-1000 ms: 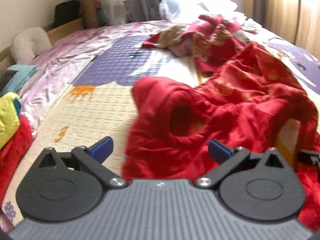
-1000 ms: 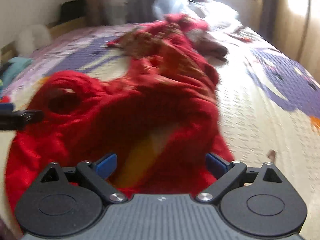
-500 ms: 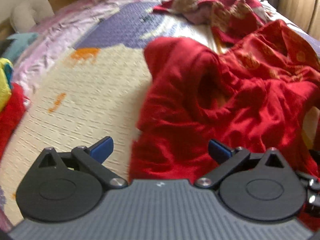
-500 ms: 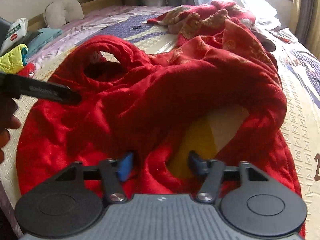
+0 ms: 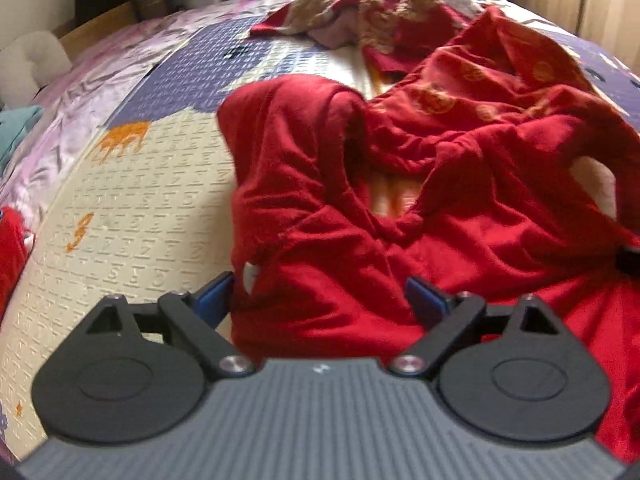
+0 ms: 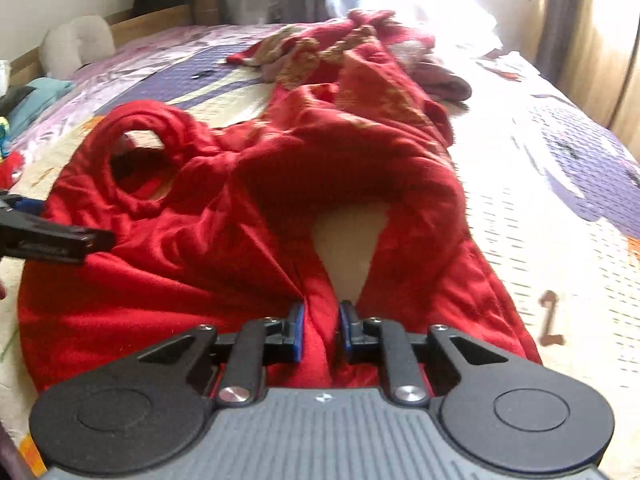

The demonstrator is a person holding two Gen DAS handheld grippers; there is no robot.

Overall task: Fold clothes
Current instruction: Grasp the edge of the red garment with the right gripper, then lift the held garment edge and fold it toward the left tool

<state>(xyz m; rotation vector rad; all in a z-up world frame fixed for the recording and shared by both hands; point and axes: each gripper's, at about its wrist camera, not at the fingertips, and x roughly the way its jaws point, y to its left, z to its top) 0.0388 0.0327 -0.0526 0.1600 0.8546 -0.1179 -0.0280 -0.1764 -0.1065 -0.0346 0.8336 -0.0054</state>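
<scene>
Patterned bed cover [image 6: 540,208] carries a crumpled red garment [image 6: 240,208]. Right gripper [image 6: 320,332] jaws are closing, pinching a garment fold. Left gripper [image 5: 320,300] jaws, wide, are closing astride the garment's near edge.

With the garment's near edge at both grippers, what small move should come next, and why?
Probably let the left gripper close on the near edge of the red garment. Its fingers are closing around that edge but stand apart from it, while the right gripper is closing on a pinched fold of the hem. Both holds are needed before lifting it flat.
</scene>
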